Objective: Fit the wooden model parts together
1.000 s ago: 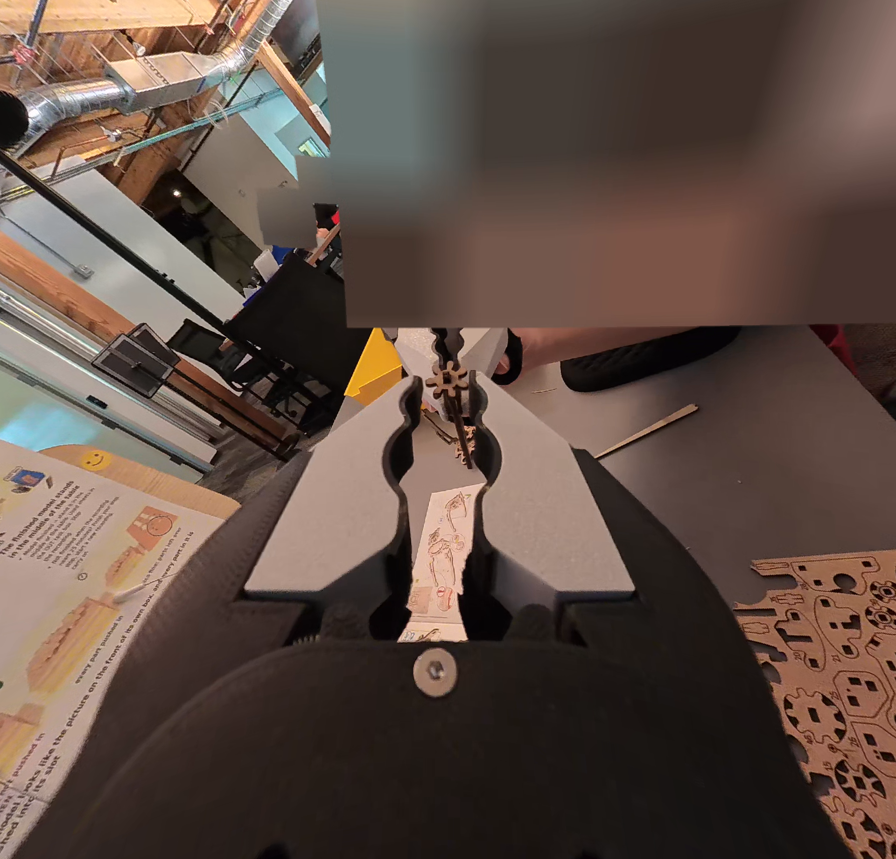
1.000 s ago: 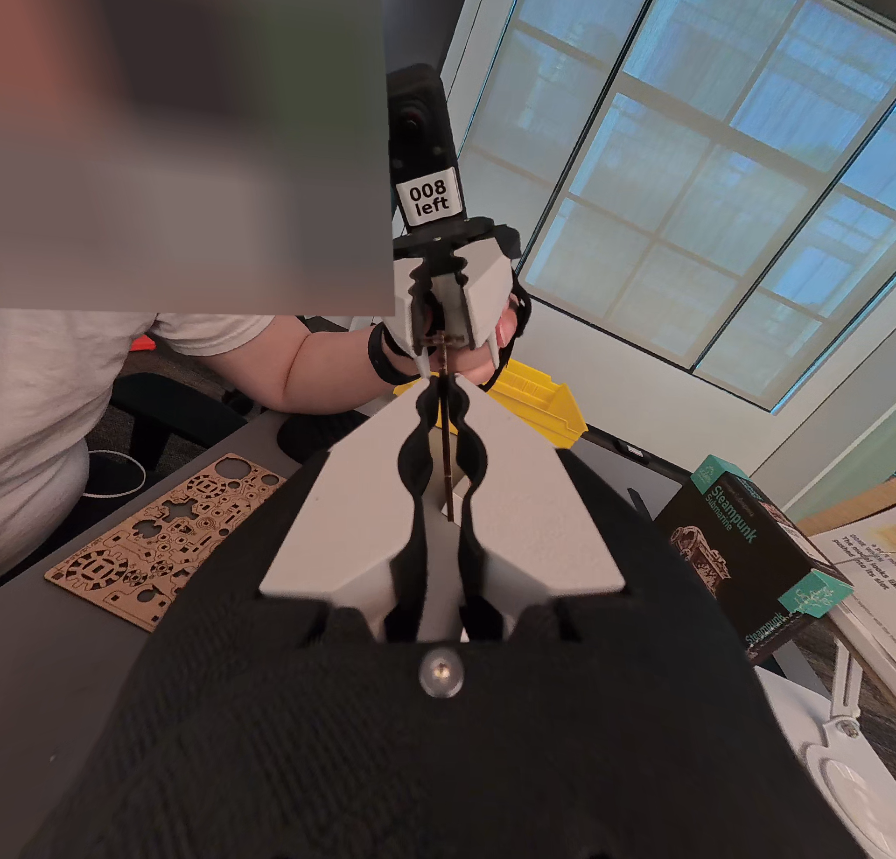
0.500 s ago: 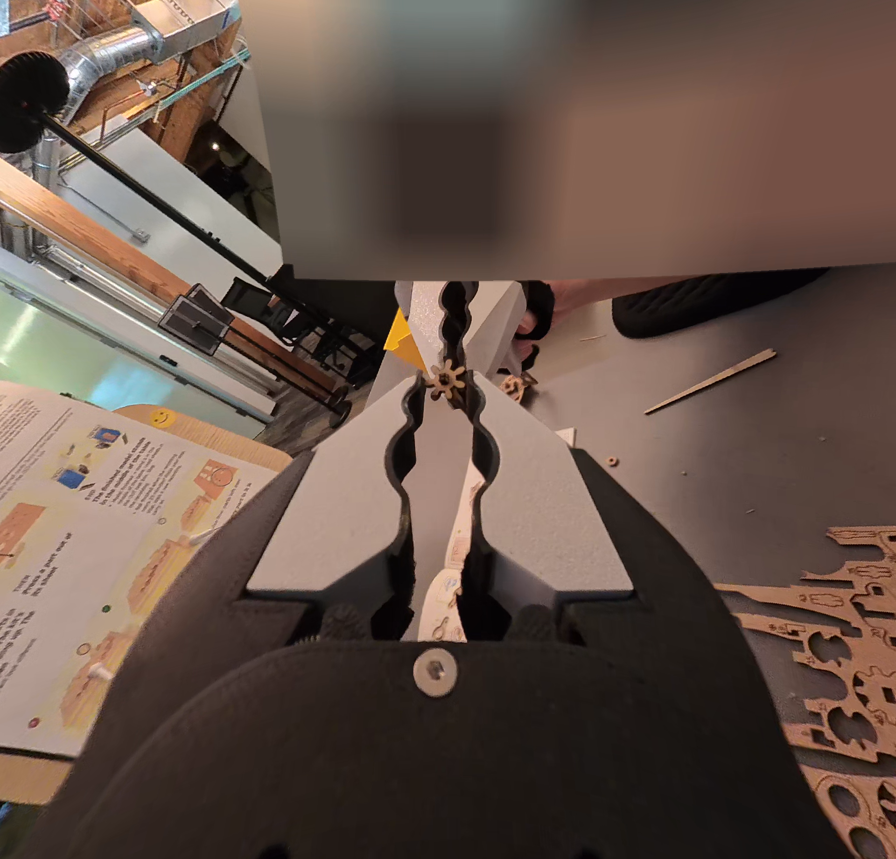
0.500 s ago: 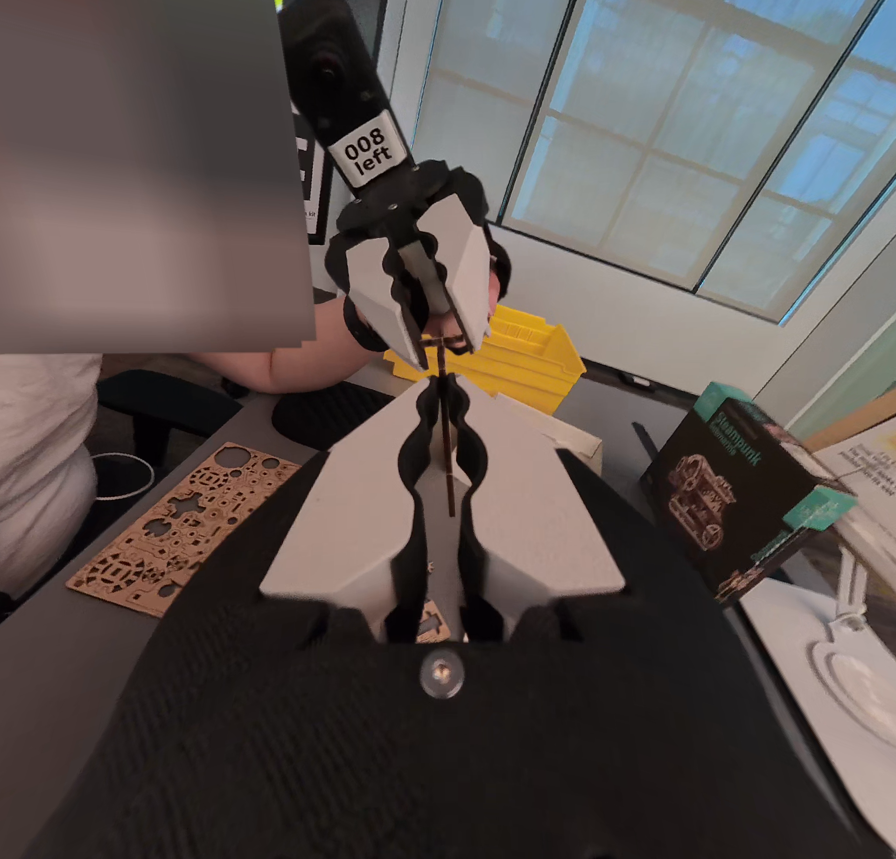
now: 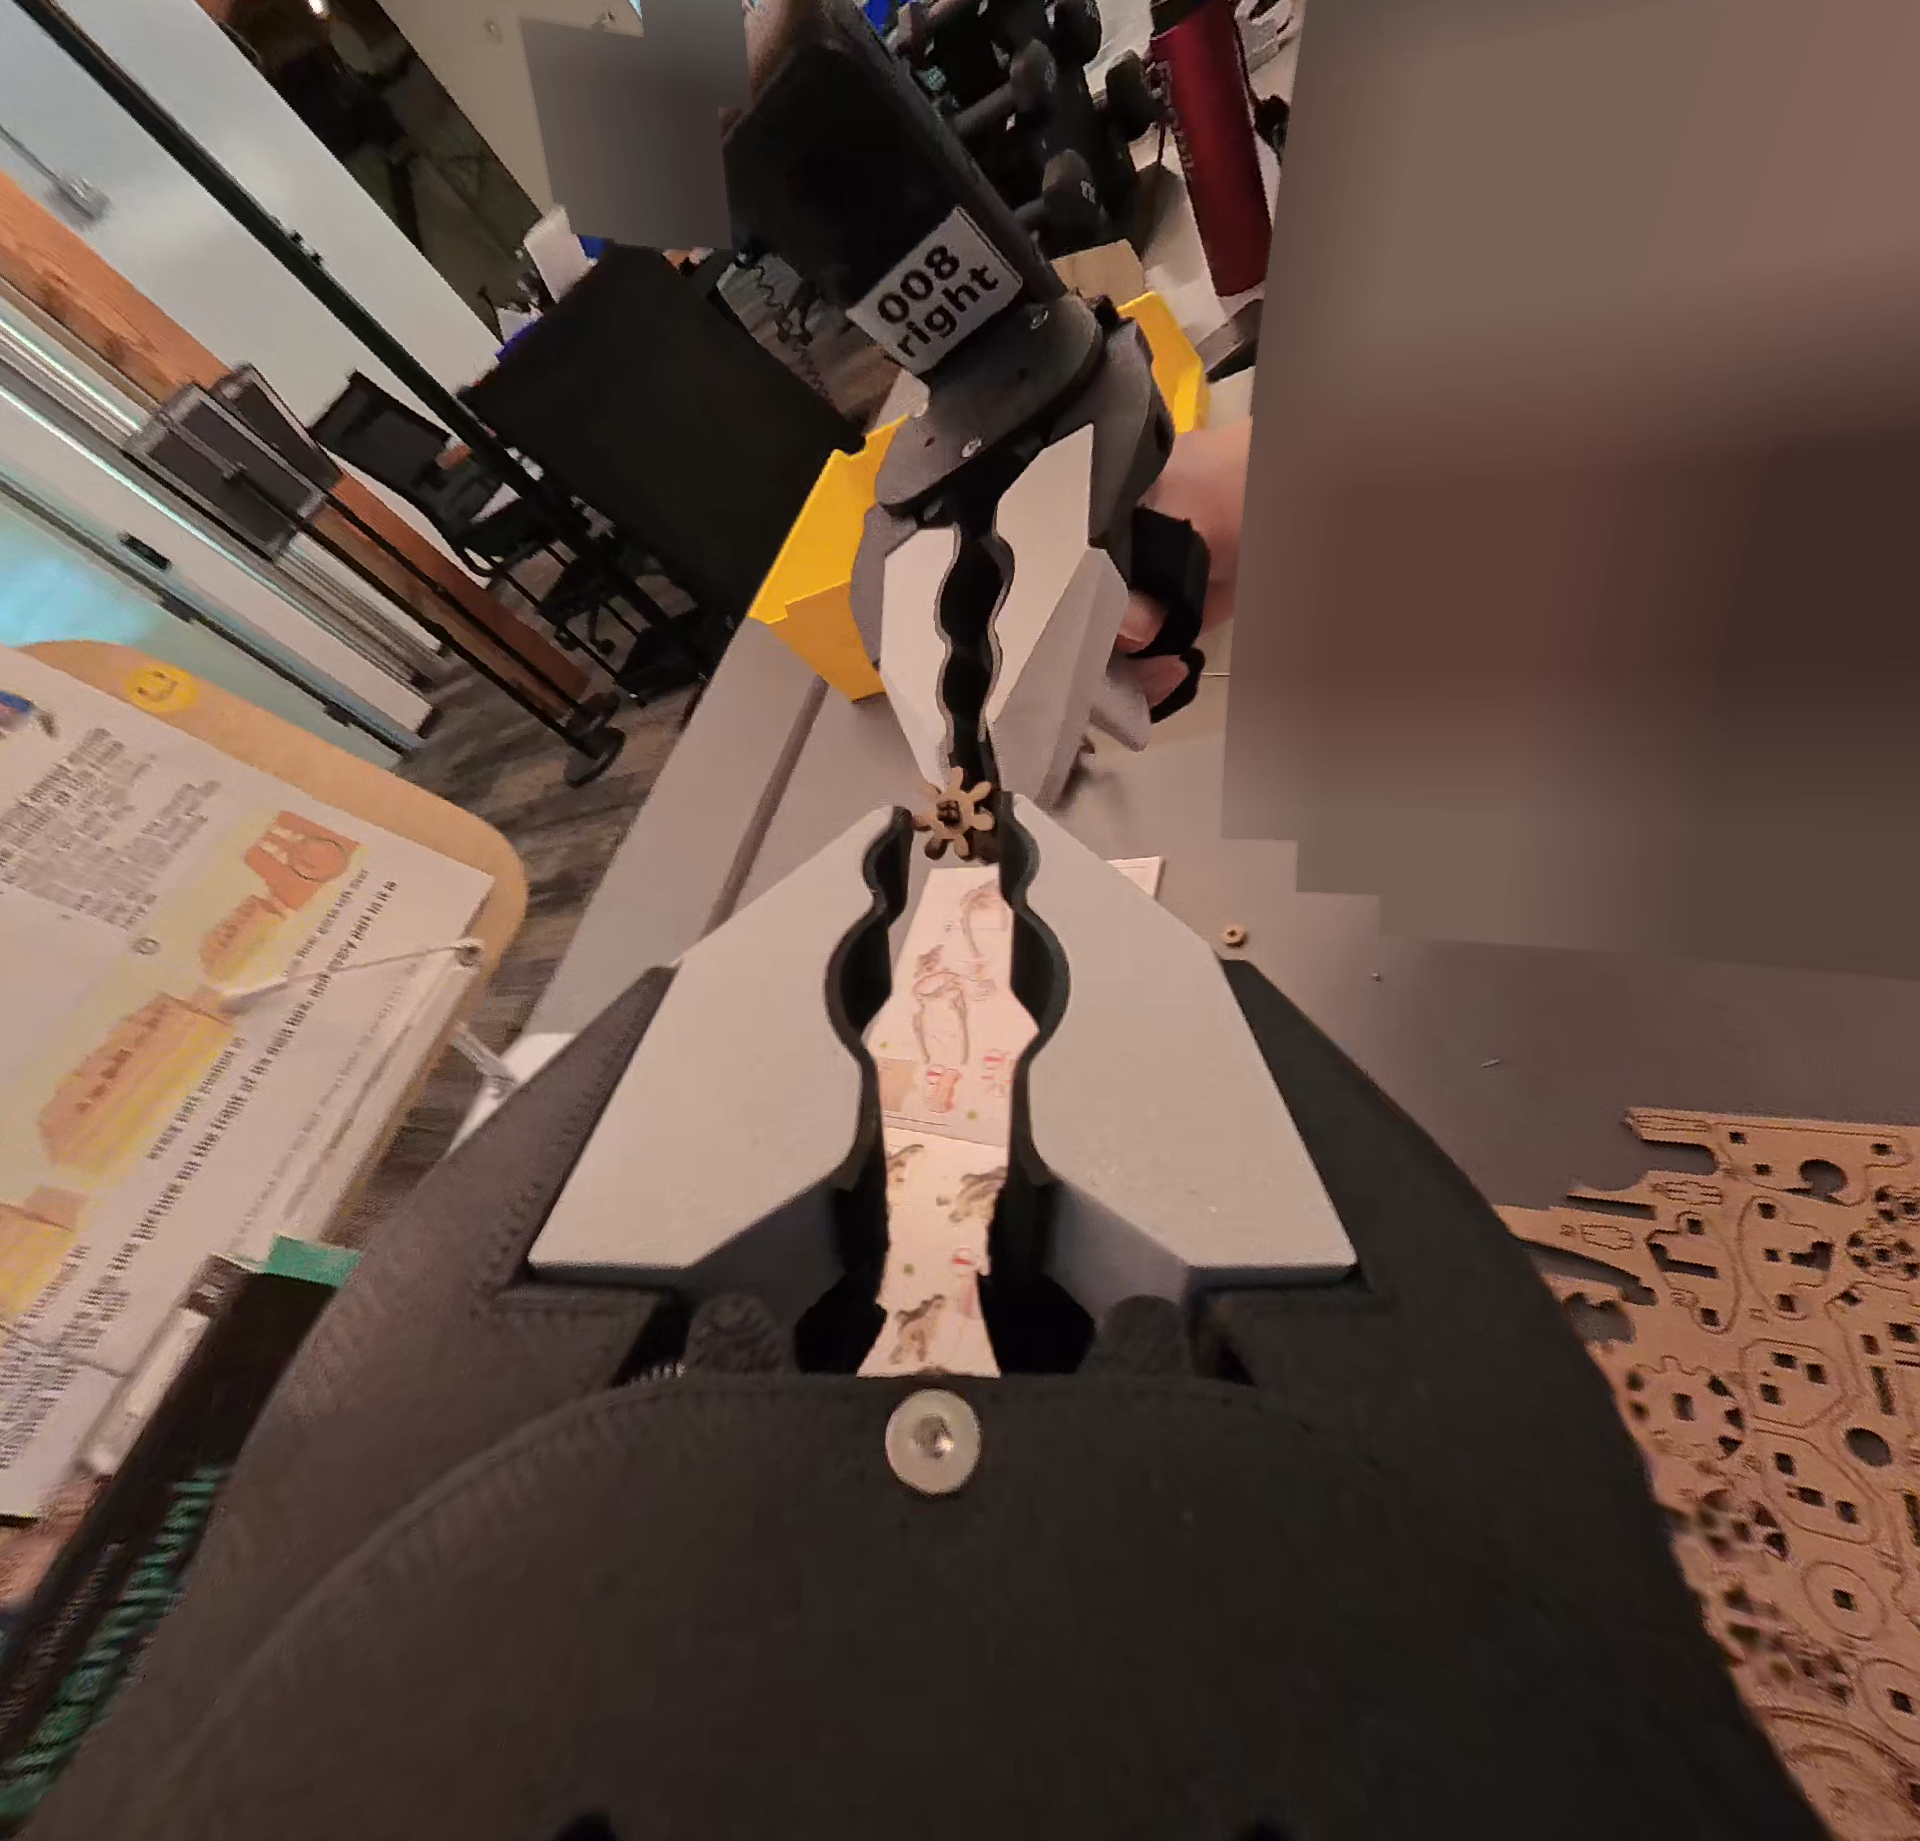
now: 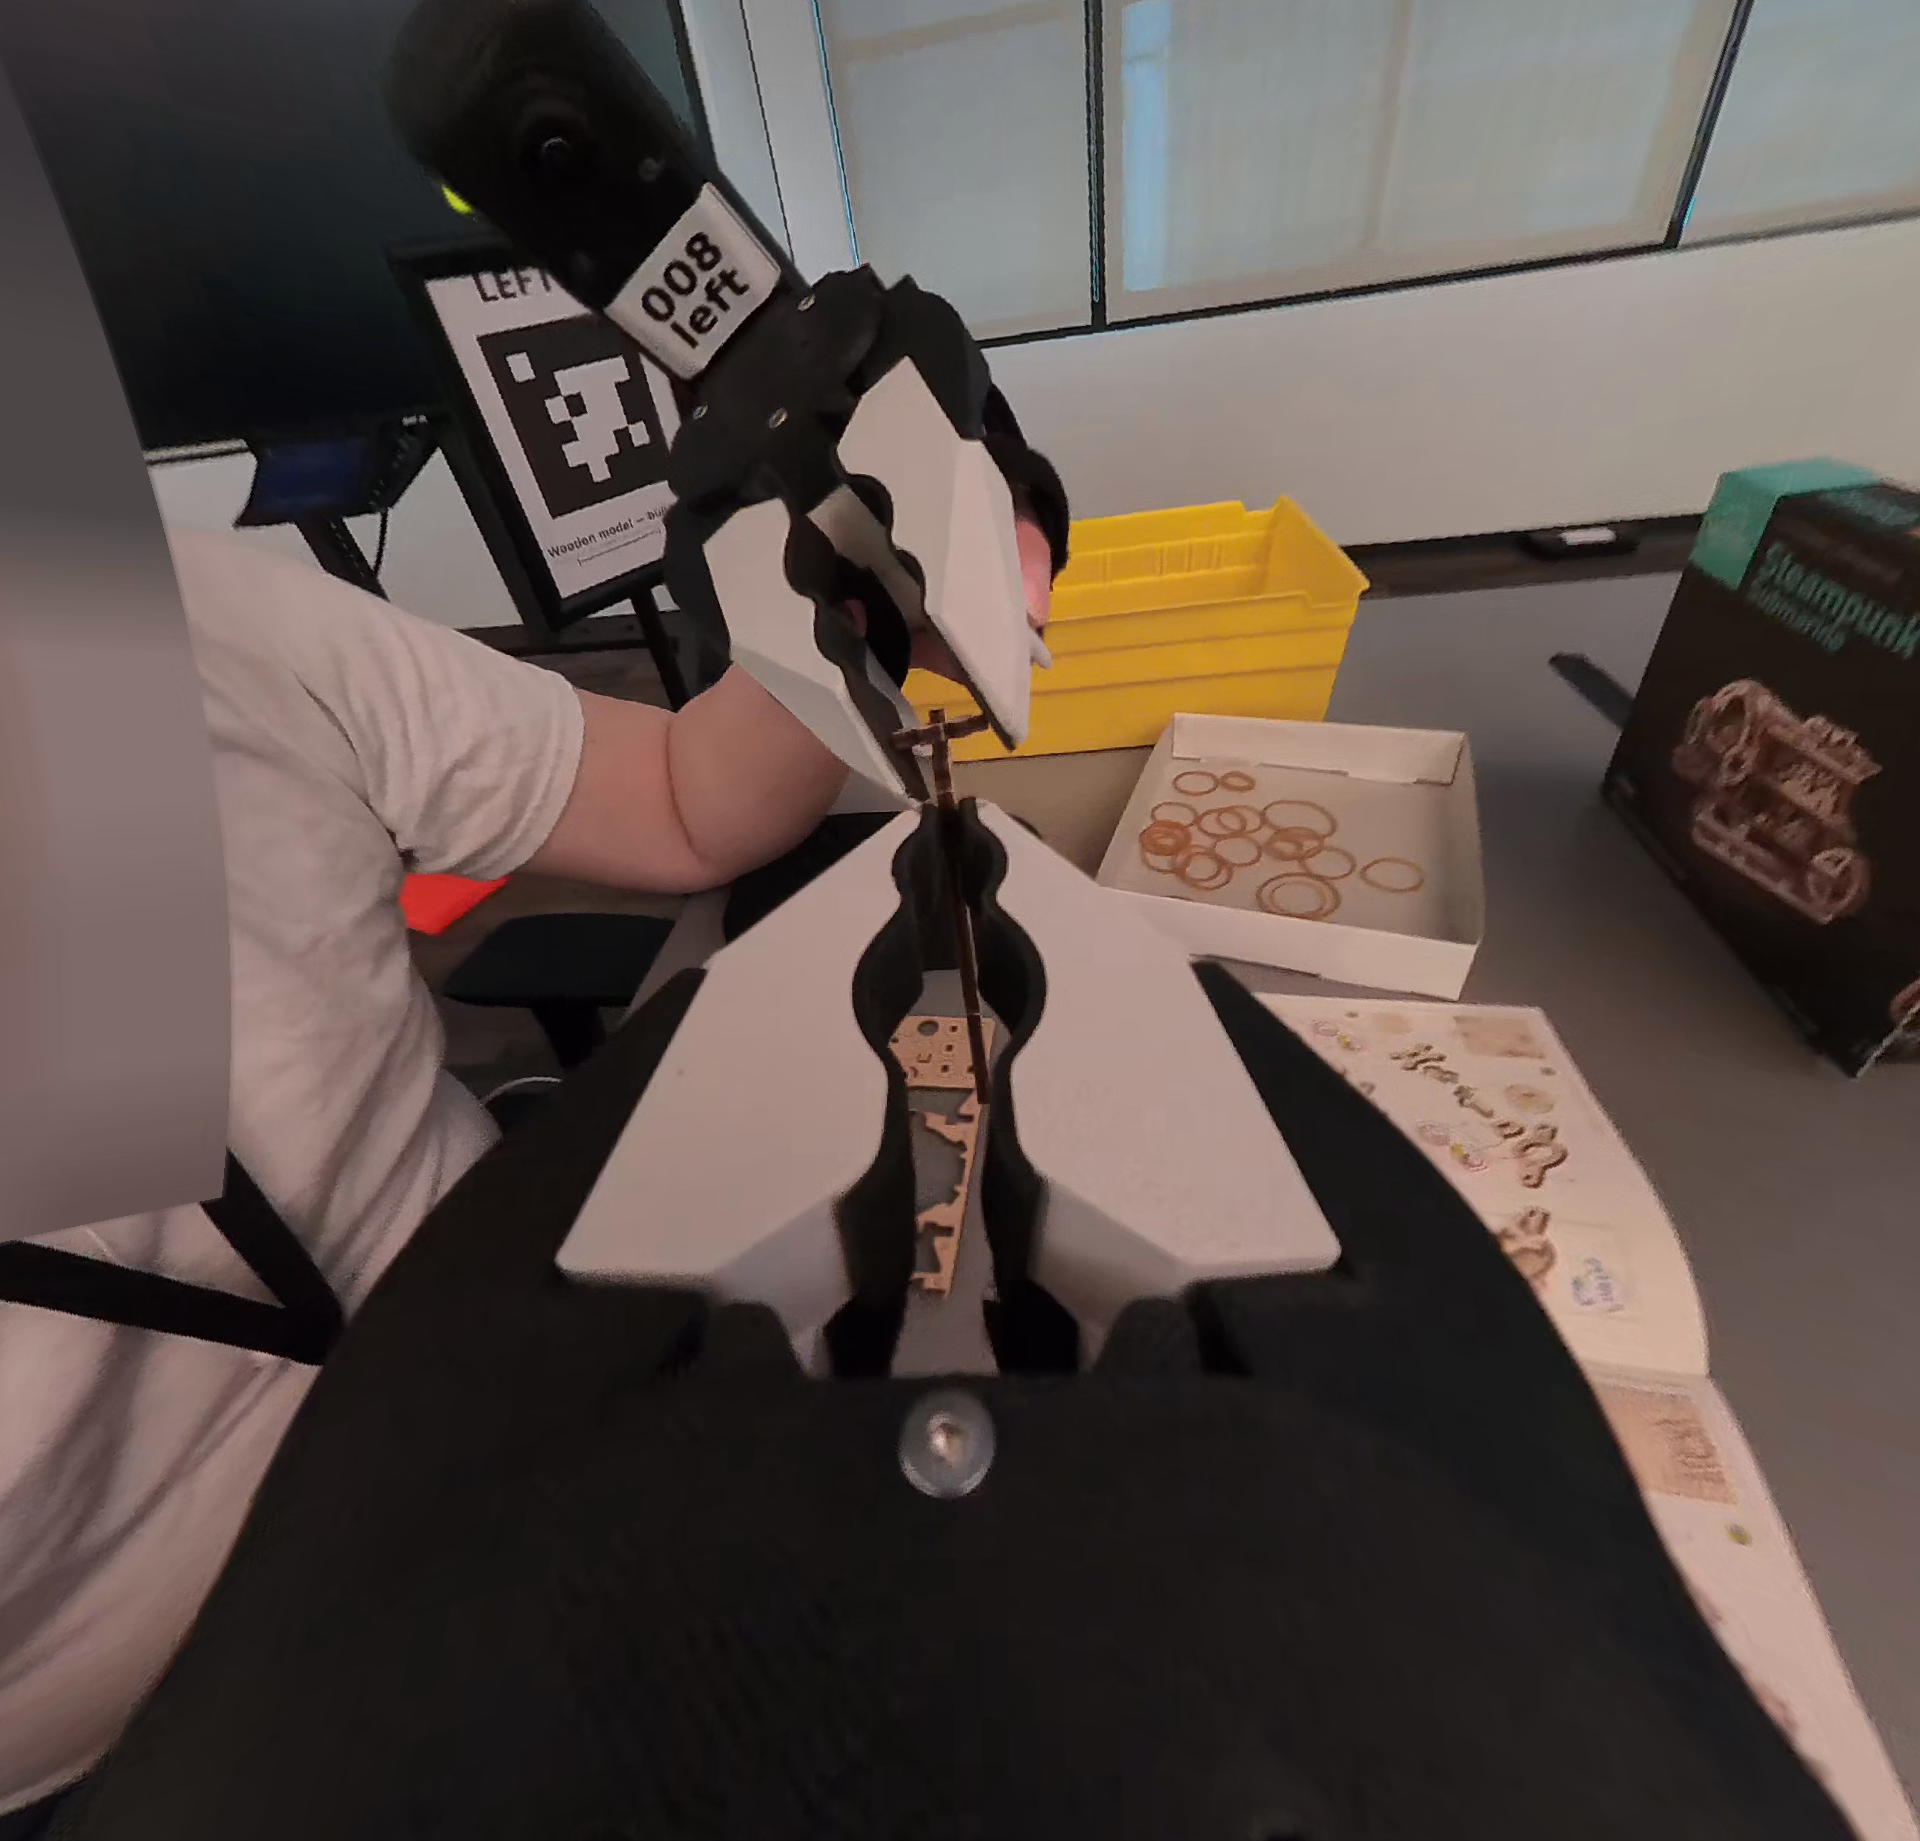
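Left wrist view: my left tool (image 5: pixel 961 830) pinches one small wooden gear (image 5: pixel 957 816) at its tips, raised over the table (image 5: pixel 1558 1043). Opposite, my right tool (image 6: pixel 943 817), tilted toward it, is clamped on one thin wooden stick (image 6: pixel 961 918), tip meeting the gear. One cut-out sheet (image 5: pixel 1766 1324) lies right.

My two grippers meet tip to tip above the desk (image 6: pixel 1621 1116). The bin (image 6: pixel 1195 596) stands at the far edge, the tray of rings (image 6: pixel 1288 846) before it, the box (image 6: pixel 1787 752) right, the cut-out sheet (image 5: pixel 1766 1376) near me.
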Tool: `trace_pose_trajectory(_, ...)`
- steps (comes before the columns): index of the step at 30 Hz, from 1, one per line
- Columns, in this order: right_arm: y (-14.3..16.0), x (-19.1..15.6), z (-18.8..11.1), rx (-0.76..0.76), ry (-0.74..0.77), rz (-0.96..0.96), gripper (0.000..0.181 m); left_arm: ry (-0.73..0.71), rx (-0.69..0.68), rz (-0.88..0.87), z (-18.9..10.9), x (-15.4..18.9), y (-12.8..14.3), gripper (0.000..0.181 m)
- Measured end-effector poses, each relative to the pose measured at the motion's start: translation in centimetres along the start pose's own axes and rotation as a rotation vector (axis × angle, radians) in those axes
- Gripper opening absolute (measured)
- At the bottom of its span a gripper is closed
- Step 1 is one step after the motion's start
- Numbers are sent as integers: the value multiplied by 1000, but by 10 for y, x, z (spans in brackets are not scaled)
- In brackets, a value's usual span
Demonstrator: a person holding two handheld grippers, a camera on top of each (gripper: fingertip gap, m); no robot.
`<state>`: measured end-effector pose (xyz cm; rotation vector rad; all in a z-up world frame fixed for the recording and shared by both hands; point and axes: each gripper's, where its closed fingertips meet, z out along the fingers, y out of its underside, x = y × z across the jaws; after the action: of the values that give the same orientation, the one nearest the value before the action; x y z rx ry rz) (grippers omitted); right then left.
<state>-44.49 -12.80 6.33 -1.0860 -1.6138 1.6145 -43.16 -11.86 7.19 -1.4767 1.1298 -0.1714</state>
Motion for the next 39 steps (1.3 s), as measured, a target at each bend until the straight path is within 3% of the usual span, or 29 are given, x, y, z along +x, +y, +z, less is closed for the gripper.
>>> trace_pose_trajectory(6,-2,4,0,31,-34,193,1,97,115,-241,-10,-10,-7,22)
trace_pose_trajectory(17,8,11,2,-9,-16,267,1,236,197,-544,-5,-18,2,5)
trace_pose_trajectory(32,18,18,2,-29,-25,382,1,249,142,-563,7,-14,17,0)
trace_pose_trajectory(39,2,25,-3,145,-78,501,1,170,216,-645,7,-30,14,0)
